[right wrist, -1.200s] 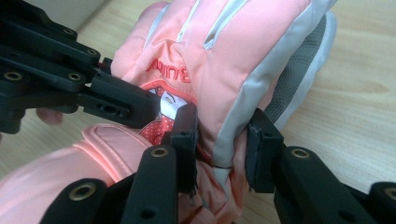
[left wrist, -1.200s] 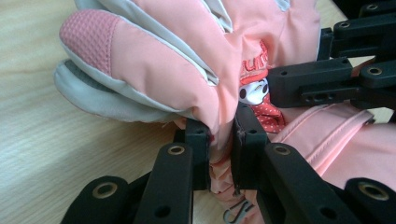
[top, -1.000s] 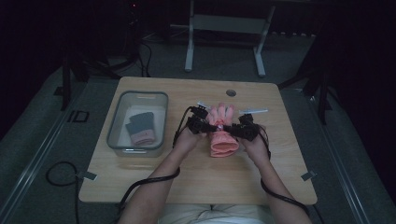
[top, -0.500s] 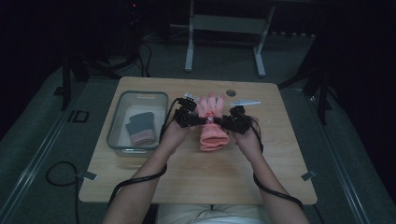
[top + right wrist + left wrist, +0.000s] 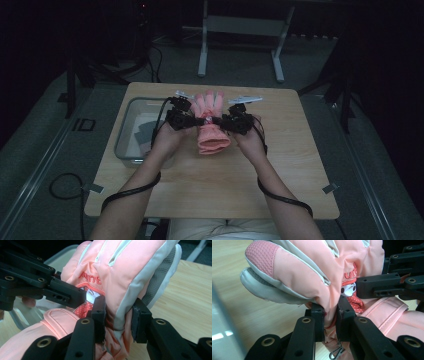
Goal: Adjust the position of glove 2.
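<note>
We have carried the pink glove (image 5: pixel 211 125) forward and up since a second ago; left gripper (image 5: pixel 329 322) and right gripper (image 5: pixel 117 320) each pinch a fold between their fingers, probably just clear of the table (image 5: pixel 300 165).

The right gripper (image 5: pixel 117 315) rises from six o'clock, its two black jaws pinching a fold of the pink glove (image 5: pixel 120 267) along its grey edge. At nine o'clock the left gripper (image 5: pixel 47 287) reaches in and touches the glove's printed patch. The wooden table (image 5: pixel 185 297) lies at three o'clock, and a clear bin (image 5: pixel 62 253) shows at eleven.
</note>
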Motion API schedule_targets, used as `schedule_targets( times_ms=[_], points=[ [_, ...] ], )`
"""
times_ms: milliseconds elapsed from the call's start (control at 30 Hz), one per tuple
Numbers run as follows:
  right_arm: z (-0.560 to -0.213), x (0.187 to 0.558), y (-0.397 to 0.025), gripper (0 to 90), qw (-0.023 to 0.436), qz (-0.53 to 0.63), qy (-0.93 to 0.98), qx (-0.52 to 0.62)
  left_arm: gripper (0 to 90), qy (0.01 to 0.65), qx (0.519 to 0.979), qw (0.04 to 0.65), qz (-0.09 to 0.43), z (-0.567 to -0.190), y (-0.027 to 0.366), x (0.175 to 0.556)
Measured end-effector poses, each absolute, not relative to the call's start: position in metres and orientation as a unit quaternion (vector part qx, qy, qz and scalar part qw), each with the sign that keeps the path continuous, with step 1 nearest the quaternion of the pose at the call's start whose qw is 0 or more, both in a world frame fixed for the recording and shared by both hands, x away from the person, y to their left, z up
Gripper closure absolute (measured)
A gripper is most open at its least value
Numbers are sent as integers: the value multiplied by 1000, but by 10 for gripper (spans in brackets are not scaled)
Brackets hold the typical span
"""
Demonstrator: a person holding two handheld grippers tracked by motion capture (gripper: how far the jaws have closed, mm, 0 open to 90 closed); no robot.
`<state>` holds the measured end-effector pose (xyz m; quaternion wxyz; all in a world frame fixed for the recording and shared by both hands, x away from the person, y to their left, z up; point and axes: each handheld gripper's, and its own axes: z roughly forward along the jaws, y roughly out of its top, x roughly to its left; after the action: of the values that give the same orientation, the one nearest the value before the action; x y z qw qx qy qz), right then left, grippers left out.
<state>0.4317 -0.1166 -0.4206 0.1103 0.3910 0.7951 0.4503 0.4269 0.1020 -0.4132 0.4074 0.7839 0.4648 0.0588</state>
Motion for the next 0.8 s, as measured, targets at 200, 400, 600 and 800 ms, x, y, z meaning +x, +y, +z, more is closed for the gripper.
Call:
schedule_targets(
  times_ms=[200,400,600,800],
  points=[
    [-415,433,-96,687,106,457,797,380,789,472,780,406,64,-407,119,424],
    [-408,438,-60,685,92,466,800,366,788,497,766,399,81,-395,159,418],
    [-404,442,-25,684,75,476,805,348,789,514,762,383,95,-386,192,412],
    [-401,444,11,684,68,476,812,331,789,535,749,377,102,-384,224,406]
  ],
)
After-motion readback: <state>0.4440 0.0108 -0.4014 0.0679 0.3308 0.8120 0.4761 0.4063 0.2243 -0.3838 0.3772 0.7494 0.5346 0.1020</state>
